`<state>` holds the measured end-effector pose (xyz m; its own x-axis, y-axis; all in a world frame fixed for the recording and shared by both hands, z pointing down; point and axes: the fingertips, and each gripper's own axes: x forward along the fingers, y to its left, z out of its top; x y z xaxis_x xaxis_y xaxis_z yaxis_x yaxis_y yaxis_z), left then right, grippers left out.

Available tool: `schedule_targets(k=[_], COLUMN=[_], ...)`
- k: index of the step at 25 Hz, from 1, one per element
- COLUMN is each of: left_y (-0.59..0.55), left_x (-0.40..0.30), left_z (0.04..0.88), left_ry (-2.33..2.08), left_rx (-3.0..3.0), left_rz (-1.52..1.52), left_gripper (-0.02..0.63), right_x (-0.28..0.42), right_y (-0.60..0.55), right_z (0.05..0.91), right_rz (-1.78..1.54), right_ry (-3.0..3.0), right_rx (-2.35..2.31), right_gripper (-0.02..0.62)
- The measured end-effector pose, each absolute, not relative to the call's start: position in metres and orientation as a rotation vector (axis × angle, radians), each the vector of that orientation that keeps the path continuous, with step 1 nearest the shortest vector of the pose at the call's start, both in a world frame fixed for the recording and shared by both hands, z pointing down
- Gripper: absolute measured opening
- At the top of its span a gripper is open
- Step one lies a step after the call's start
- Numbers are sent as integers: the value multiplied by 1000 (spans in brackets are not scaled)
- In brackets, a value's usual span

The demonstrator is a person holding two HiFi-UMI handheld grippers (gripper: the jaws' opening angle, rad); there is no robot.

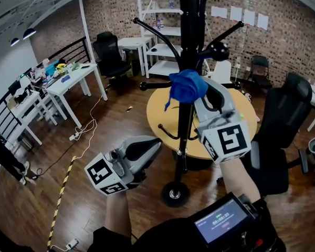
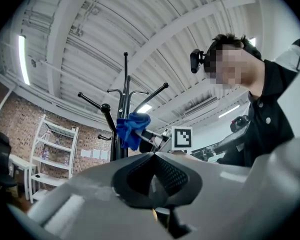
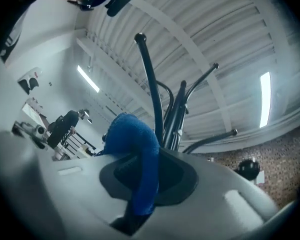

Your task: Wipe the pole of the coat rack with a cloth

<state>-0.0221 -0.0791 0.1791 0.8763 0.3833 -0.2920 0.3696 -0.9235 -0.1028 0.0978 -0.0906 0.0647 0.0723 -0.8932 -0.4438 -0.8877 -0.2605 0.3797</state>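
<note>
The black coat rack pole [image 1: 190, 41] rises from its round base [image 1: 175, 193] in front of a round wooden table. My right gripper [image 1: 198, 91] is shut on a blue cloth [image 1: 187, 86] and presses it against the pole about halfway up. In the right gripper view the blue cloth [image 3: 138, 154] is pinched between the jaws, with the pole [image 3: 176, 119] just behind it. My left gripper [image 1: 153, 147] hangs lower left of the pole, shut and holding nothing. From the left gripper view the pole [image 2: 121, 134] and cloth [image 2: 132, 129] show ahead.
A round wooden table [image 1: 241, 109] stands behind the rack, with black office chairs [image 1: 283, 125] to its right. White desks [image 1: 68, 80] line the left, white shelving [image 1: 157, 30] stands at the back. A yellow-black floor tape [image 1: 60, 198] and cables run at left.
</note>
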Motion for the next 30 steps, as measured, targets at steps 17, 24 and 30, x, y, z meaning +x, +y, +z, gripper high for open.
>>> schedule_targets(k=[17,24,30], left_y=[-81,-80,-84], left_x=[16,24,21], left_z=[234,243,243], left_ry=[-625,-637,-611], left_rx=[-3153,-3172,-3178], left_rz=[368,351,354], left_gripper=[0,0,0], right_x=[111,67,90], right_y=[-104,-65,-88], right_z=[377,387,398], right_rz=[32,320,250], right_ry=[-1944,-2190,-2073], right_rx=[1929,1589,1727], right_gripper=[44,44,44])
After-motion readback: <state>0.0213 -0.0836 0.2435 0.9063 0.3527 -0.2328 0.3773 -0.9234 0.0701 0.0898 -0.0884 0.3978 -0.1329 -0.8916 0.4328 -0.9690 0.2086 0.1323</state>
